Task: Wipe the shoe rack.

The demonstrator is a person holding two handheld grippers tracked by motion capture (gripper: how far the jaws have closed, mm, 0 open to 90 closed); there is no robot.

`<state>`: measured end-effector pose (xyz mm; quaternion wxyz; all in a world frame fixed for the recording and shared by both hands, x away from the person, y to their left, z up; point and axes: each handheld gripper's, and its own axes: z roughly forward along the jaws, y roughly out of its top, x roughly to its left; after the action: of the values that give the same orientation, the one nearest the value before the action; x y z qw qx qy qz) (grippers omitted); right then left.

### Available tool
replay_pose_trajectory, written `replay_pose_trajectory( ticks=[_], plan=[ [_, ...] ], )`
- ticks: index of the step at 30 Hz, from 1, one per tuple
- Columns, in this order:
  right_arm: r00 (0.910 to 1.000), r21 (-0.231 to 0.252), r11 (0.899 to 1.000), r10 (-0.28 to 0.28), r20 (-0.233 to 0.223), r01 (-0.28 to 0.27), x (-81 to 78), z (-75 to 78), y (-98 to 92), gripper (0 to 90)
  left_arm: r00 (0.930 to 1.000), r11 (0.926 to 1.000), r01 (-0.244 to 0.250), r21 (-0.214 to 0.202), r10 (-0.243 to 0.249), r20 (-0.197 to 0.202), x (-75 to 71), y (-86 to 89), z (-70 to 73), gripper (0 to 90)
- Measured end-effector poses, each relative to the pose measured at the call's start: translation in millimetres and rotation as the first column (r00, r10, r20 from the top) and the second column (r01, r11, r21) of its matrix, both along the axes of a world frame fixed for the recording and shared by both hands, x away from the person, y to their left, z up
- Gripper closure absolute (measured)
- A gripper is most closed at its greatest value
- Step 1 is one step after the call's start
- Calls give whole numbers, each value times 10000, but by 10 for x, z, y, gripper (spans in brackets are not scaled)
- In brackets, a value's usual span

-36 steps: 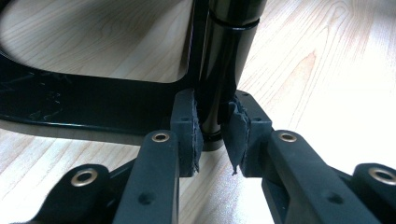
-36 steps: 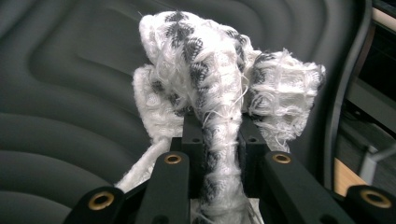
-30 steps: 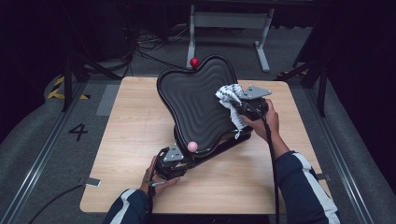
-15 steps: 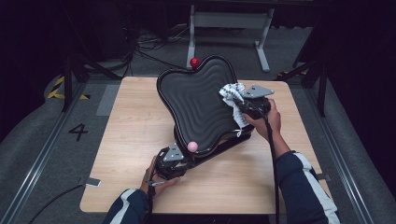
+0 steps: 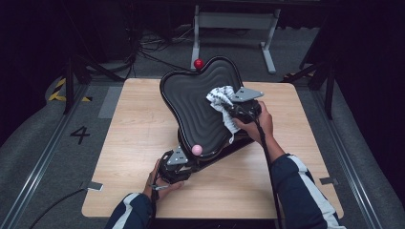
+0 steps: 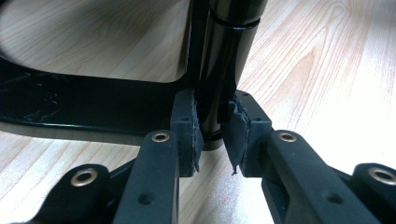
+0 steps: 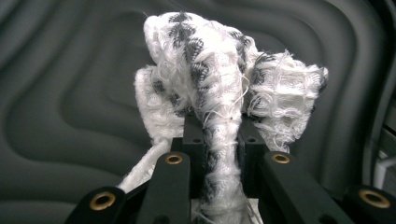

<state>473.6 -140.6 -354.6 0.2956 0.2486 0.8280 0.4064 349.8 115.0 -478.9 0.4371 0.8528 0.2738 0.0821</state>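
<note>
A black wavy tray (image 5: 191,102) stands tilted on the wooden table (image 5: 133,129), with a pink ball (image 5: 196,150) at its near end and a red ball (image 5: 198,63) at its far end. My right gripper (image 5: 231,107) is shut on a white-and-grey cloth (image 5: 220,97) and holds it against the tray's right side. The right gripper view has the bunched cloth (image 7: 210,79) pinched between the jaws (image 7: 219,140), with the ridged tray (image 7: 70,84) behind it. My left gripper (image 5: 184,160) is shut on a black post (image 6: 229,56) under the tray; its pads (image 6: 189,126) press on both sides.
A black frame (image 6: 93,105) joins the post and lies flat on the table. A metal stand (image 5: 234,21) and cables sit on the floor beyond the table. Bare wood lies left of the tray and in front of it.
My right gripper has slid the cloth leftward, from the tray's right edge toward its middle. The left gripper and the tray have stayed put.
</note>
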Motion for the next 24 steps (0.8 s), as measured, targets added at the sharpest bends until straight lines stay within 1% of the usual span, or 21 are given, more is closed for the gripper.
replay_pose_trajectory(
  ticks=[1, 5, 7, 11, 13, 15, 16, 18, 20, 23, 24],
  plan=[
    [9999, 37, 9999, 158, 10, -158, -17, 9, 73, 785, 10000, 10000, 9, 35, -9, -24, 0, 2, 4, 733],
    [9984, 3, 9984, 573, -12, -573, -75, 33, 271, 784, 10000, 10000, 22, 61, -22, -3, 0, 3, 4, 733],
    [9974, 13, 9974, 725, 54, -725, -109, 35, 371, 783, 10000, 10000, 36, 60, -37, 44, 1, 0, 3, 734],
    [9940, 112, 9940, 1091, 45, -1092, -172, 42, 530, 783, 10000, 10000, 35, 65, -35, 61, 2, 0, 3, 734],
    [9930, -9, 9931, 1169, 150, -1169, -206, 42, 611, 783, 10000, 10000, 22, 73, -22, 43, 0, 0, 3, 733],
    [9918, 8, 9920, 1265, 165, -1265, -220, 46, 643, 783, 10000, 10000, 23, 65, -23, 29, 1, 0, 3, 734],
    [9900, 79, 9900, 1410, 60, -1411, -232, 50, 683, 783, 10000, 10000, 38, 72, -39, 59, 2, 0, 3, 734],
    [9888, -68, 9890, 1479, 183, -1478, -260, 50, 749, 783, 10000, 10000, 13, 78, -13, 68, 2, -1, 3, 734],
    [9843, -62, 9844, 1759, 173, -1758, -298, 53, 830, 783, 10000, 10000, 6, 74, -6, 34, -1, -2, 3, 734],
    [9841, -228, 9843, 1754, 294, -1748, -317, 51, 860, 782, 10000, 10000, -1, 78, 1, 37, -3, -2, 3, 734],
    [9839, -206, 9842, 1764, 284, -1759, -315, 51, 857, 781, 10000, 10000, 0, 73, -1, 35, -3, -2, 3, 734]
  ],
)
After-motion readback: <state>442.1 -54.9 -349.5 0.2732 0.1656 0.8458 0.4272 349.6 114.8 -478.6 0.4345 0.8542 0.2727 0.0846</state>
